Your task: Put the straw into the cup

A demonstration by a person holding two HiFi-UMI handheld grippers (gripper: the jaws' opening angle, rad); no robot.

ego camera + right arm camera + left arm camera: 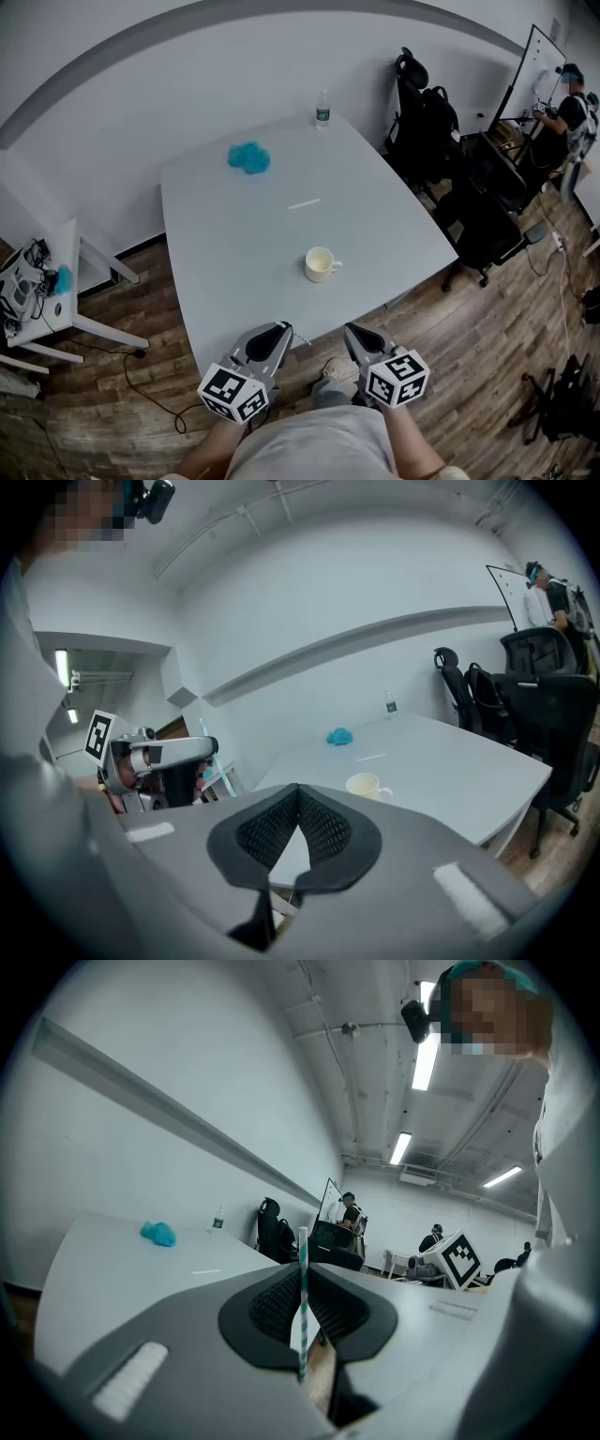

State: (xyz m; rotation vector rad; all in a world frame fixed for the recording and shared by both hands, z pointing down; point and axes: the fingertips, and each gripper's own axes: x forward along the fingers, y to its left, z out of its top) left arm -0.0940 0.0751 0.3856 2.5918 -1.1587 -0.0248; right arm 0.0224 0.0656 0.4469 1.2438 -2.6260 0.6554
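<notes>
A cream mug (pixel 321 264) stands on the pale grey table (pixel 234 234), near its front edge; the right gripper view has this mug (pixel 367 785) ahead of the jaws. My left gripper (pixel 278 333) hovers at the front edge, shut on a teal-and-white striped straw (pixel 302 1307) that stands upright between the pads. A short end of the straw (pixel 301 337) pokes out to the right. My right gripper (pixel 357 336) hangs beside it, shut with its tips touching and nothing held. The mug does not show in the left gripper view.
A thin white strip (pixel 304 203) lies mid-table, a crumpled blue cloth (pixel 248 157) further back, and a water bottle (pixel 322 110) at the far edge. Black office chairs (pixel 427 127) stand right of the table. A small white side table (pixel 47 291) sits at left.
</notes>
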